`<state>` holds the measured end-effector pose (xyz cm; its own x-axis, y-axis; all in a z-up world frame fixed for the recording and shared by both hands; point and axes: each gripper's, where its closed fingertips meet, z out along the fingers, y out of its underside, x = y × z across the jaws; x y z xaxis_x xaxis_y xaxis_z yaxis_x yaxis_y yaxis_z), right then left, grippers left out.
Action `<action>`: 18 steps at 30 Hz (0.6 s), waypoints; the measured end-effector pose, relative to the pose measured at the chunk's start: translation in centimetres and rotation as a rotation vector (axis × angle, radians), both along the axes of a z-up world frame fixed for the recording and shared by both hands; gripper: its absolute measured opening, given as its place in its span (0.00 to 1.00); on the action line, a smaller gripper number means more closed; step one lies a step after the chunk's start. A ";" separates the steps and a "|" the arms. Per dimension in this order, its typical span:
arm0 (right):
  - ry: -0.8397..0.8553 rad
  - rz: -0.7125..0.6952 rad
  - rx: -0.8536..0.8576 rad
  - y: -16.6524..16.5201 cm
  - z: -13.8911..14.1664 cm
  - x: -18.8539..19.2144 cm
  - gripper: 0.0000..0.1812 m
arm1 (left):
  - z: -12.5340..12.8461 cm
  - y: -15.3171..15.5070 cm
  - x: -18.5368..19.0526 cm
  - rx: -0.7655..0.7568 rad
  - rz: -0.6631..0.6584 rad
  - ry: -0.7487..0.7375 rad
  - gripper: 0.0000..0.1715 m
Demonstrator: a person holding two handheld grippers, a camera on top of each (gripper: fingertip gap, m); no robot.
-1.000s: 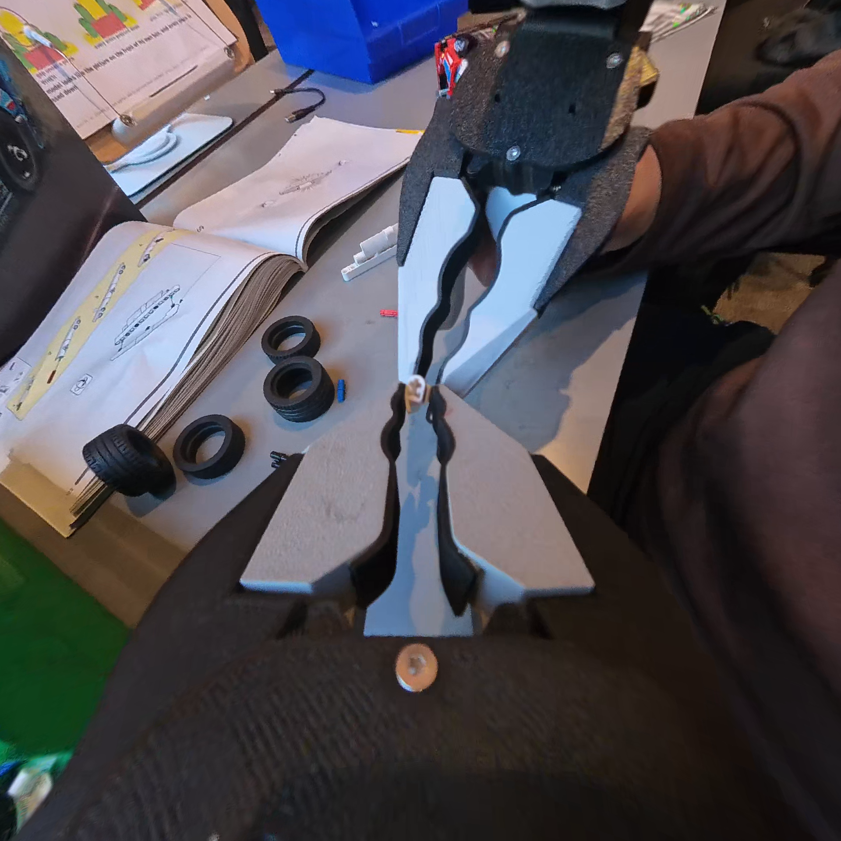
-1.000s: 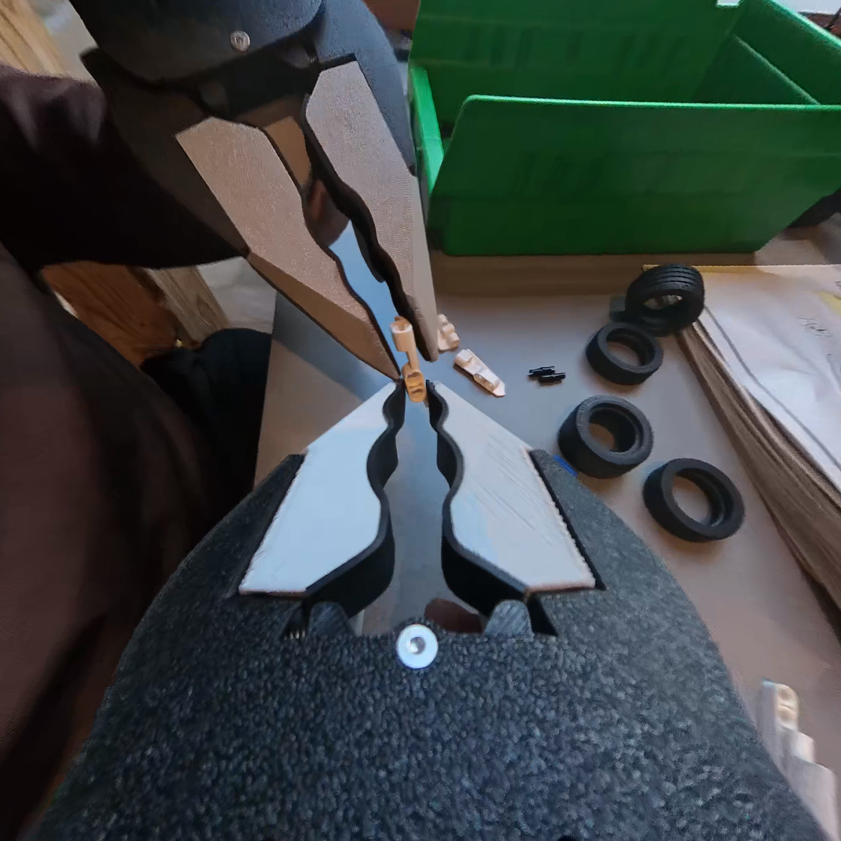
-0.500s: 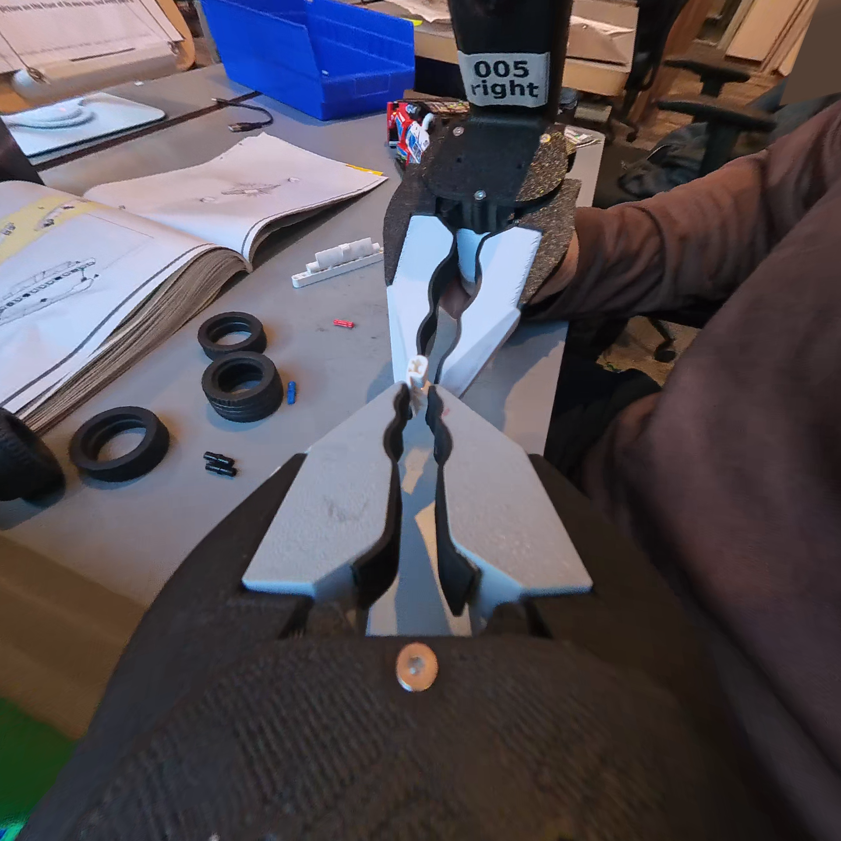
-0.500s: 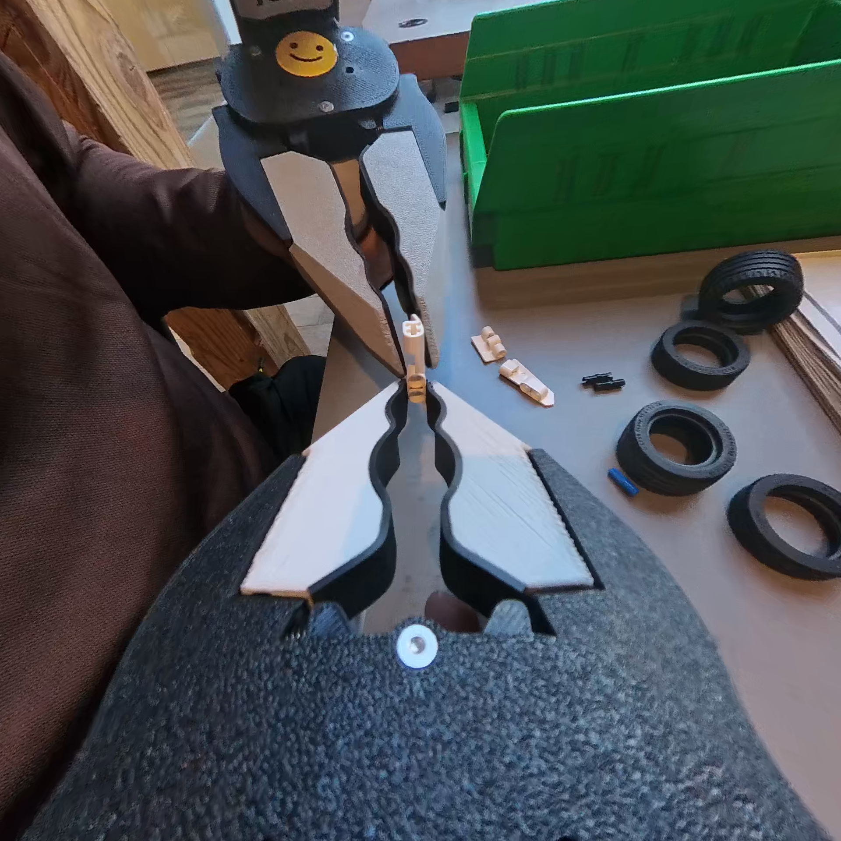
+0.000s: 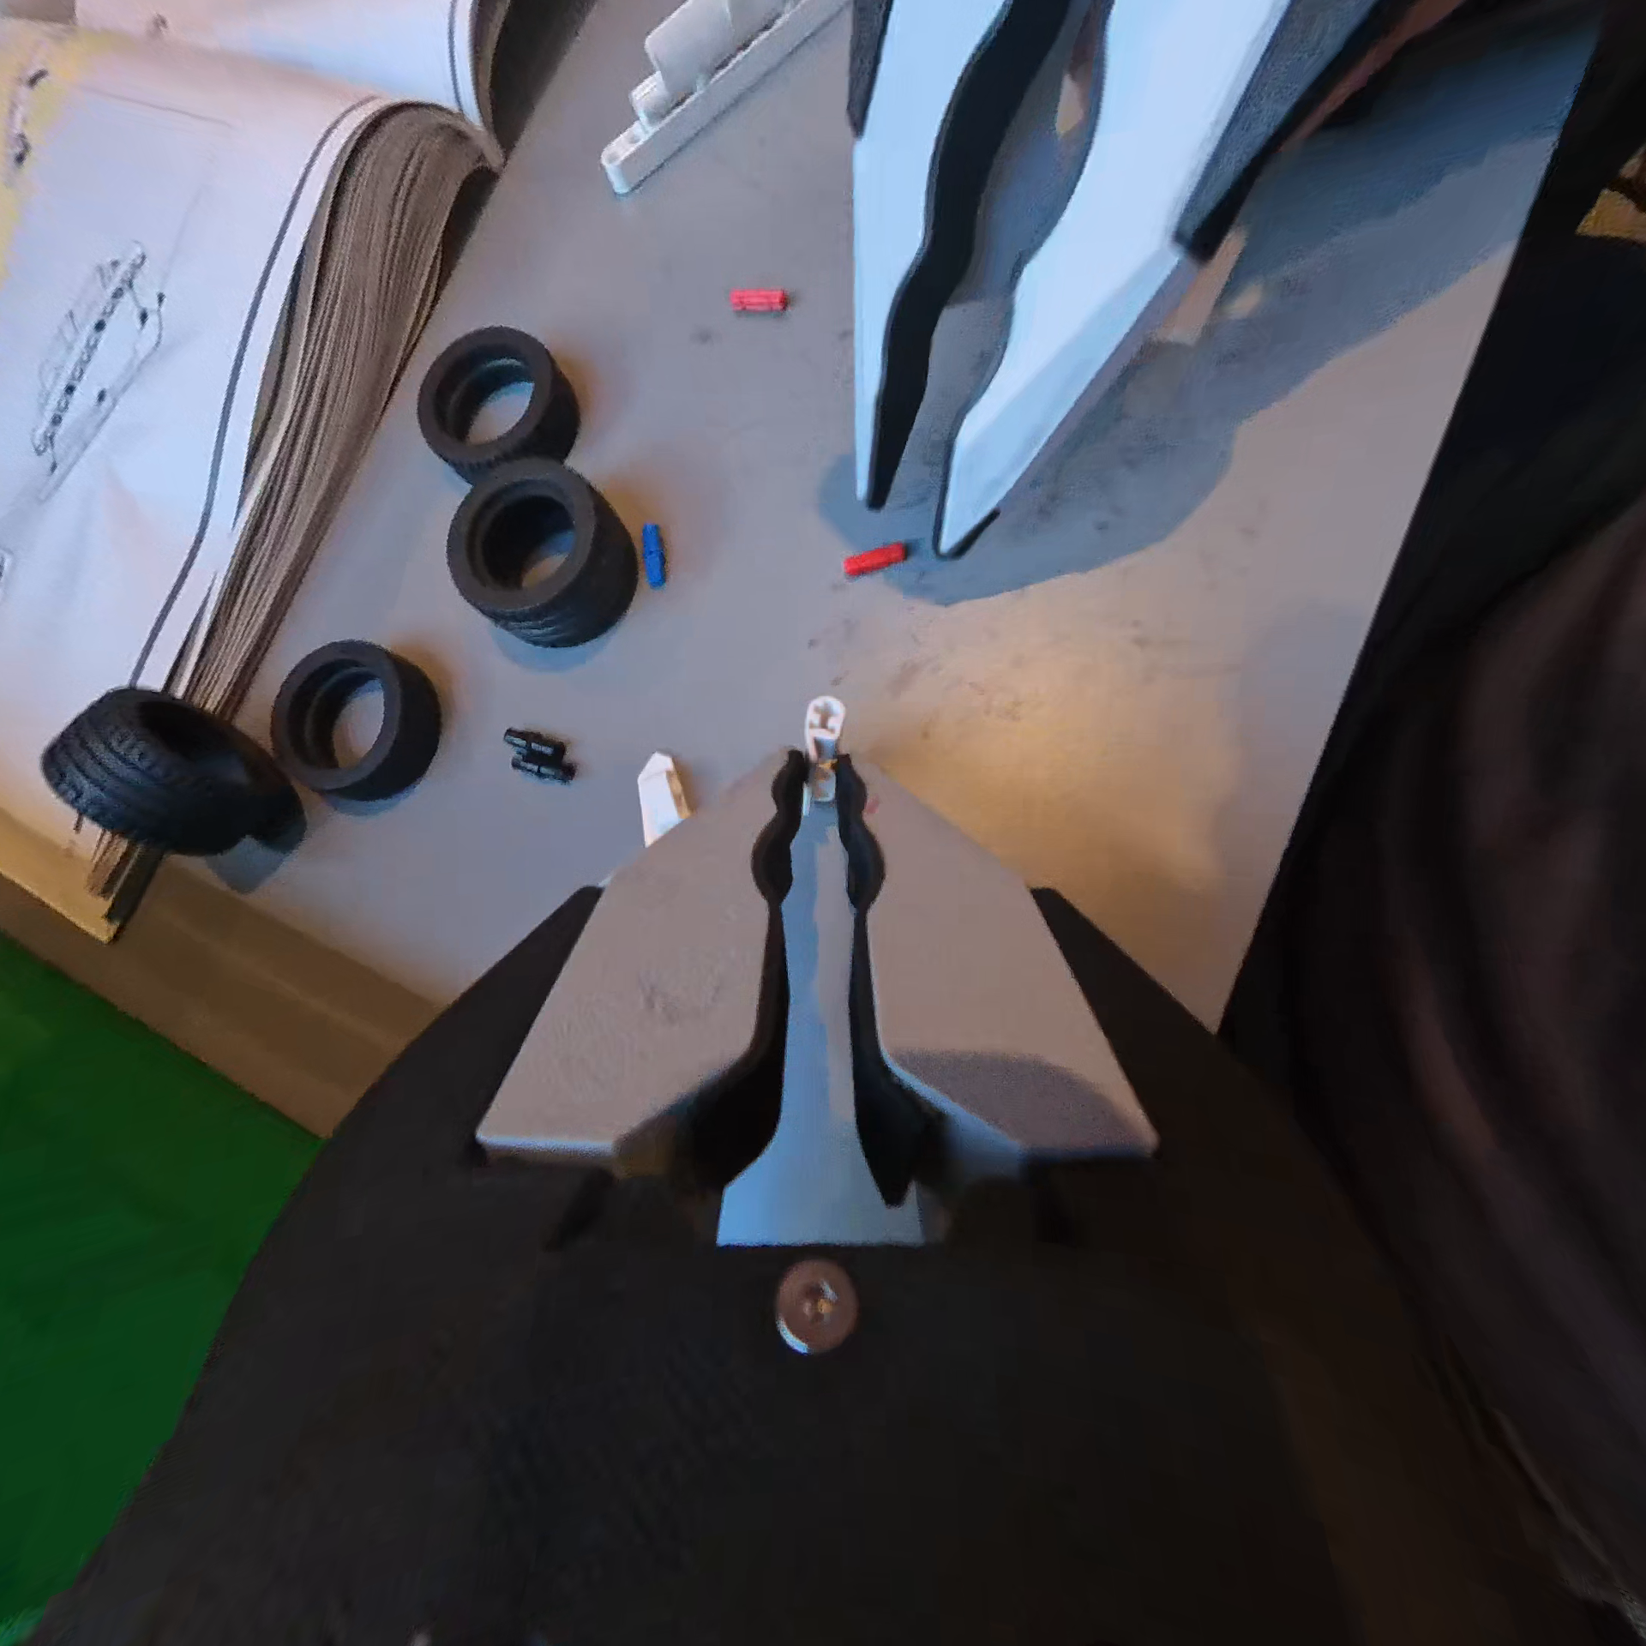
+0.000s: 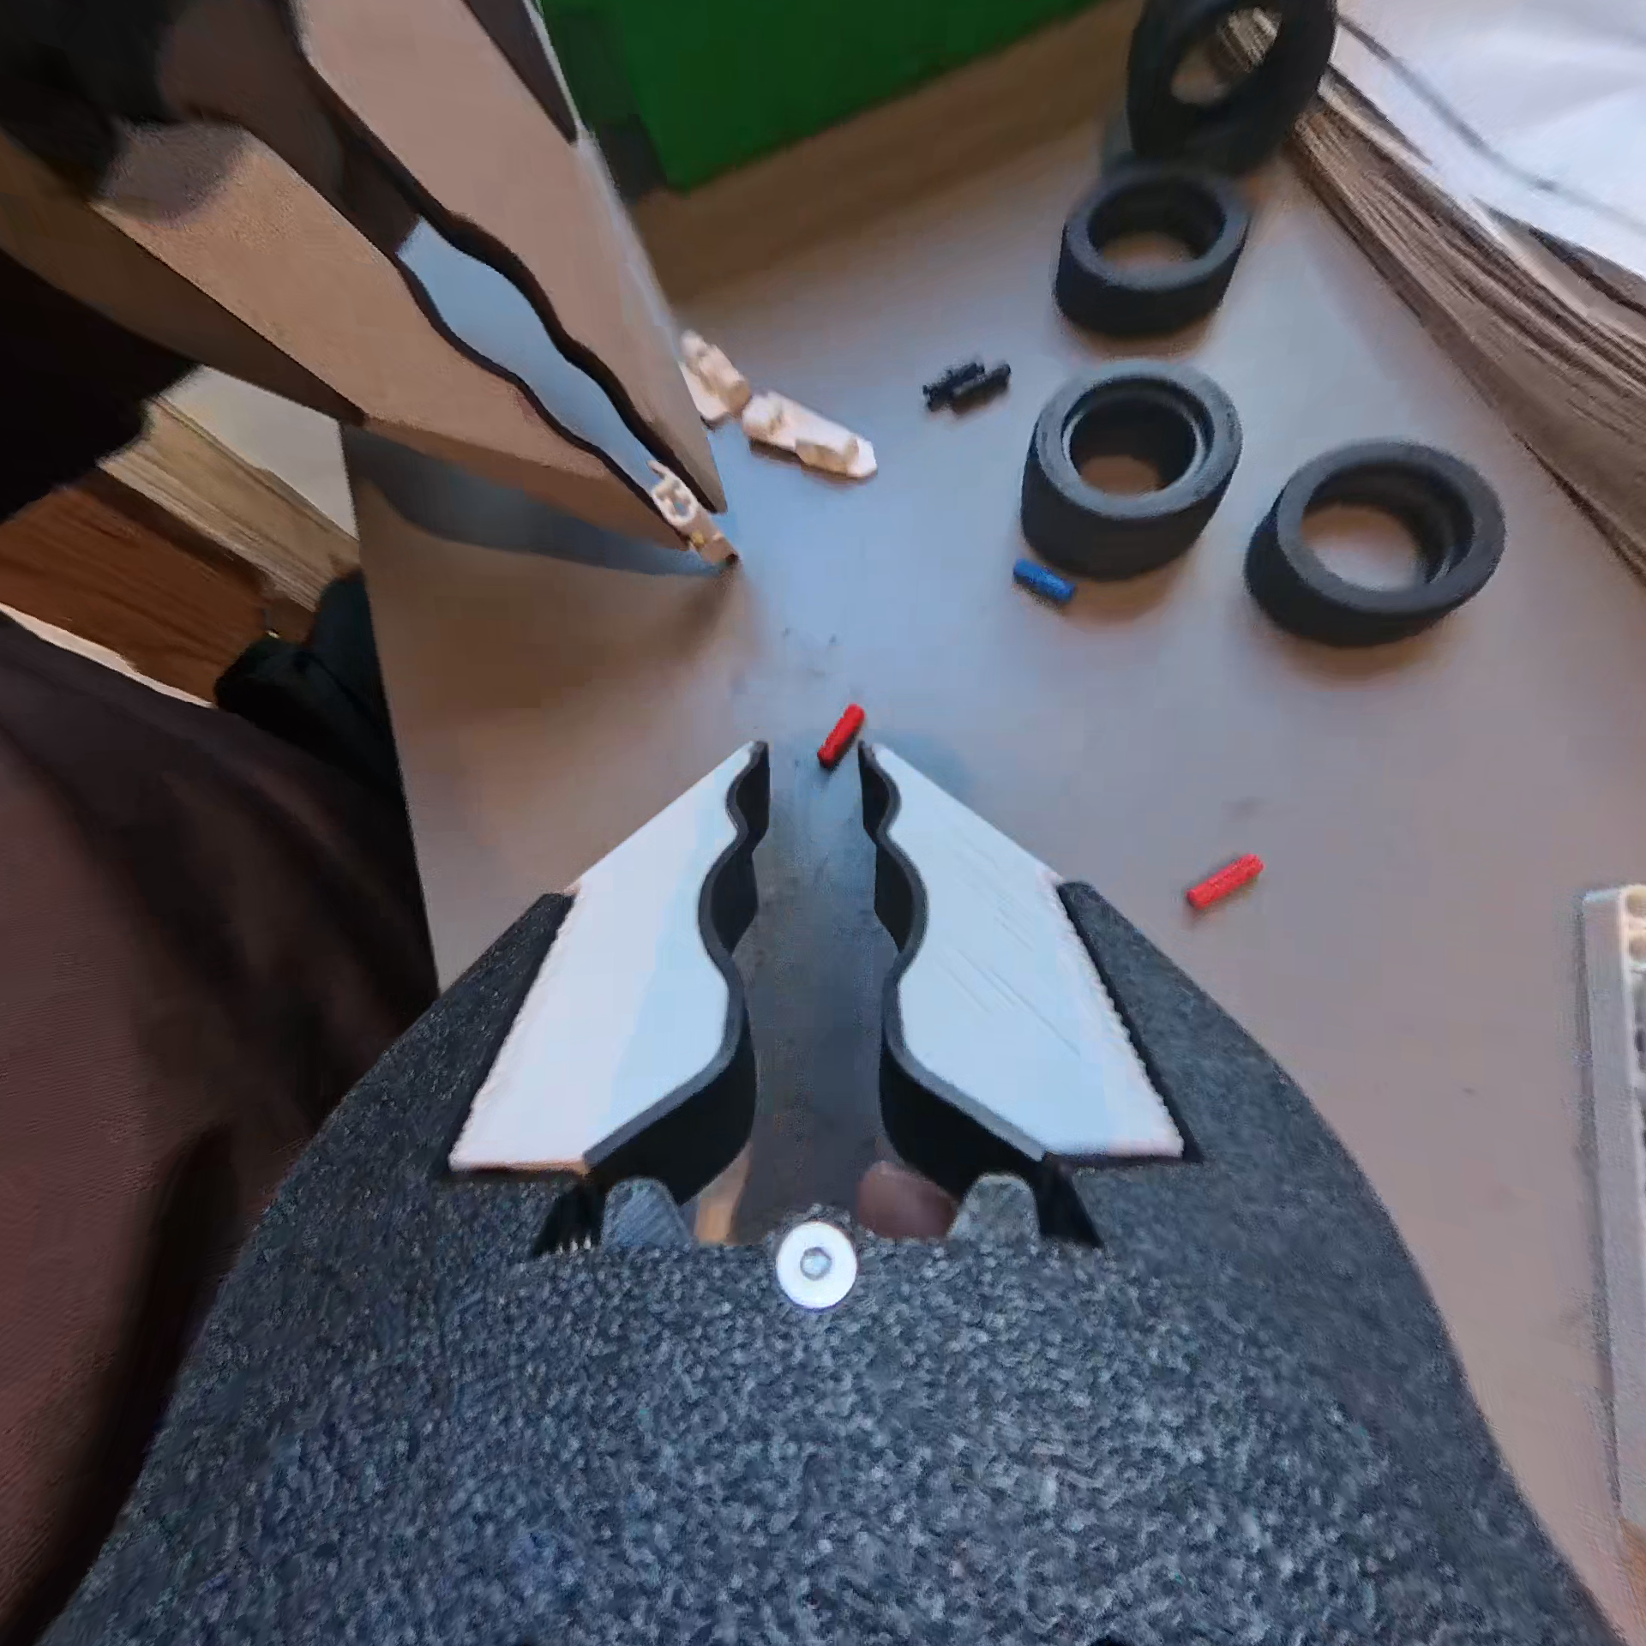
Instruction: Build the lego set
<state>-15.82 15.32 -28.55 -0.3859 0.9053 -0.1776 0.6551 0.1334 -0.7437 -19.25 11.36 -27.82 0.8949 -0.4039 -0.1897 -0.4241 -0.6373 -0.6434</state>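
Red, the nearer pin (image 6: 840,735) lies on the table just ahead of the right gripper (image 6: 812,757), whose parted, empty fingers straddle its line; its long axis runs roughly along them. The left gripper (image 5: 819,766), farther off, pinches a small white connector (image 5: 824,726).

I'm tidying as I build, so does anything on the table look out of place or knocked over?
One black tyre stands on its edge, leaning against the open instruction book, while the other three lie flat. Small pins lie scattered loose: two red, one blue. Nothing looks damaged.
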 end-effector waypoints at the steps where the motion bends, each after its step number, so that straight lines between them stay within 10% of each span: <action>1: -0.010 -0.012 0.034 0.1 -0.4 0.0 0.11 | -0.1 0.2 0.2 0.009 -0.012 0.004 0.02; 18: -0.069 0.086 -0.039 -1.2 -0.8 -0.2 0.02 | -1.3 1.1 1.1 0.063 -0.105 -0.088 0.02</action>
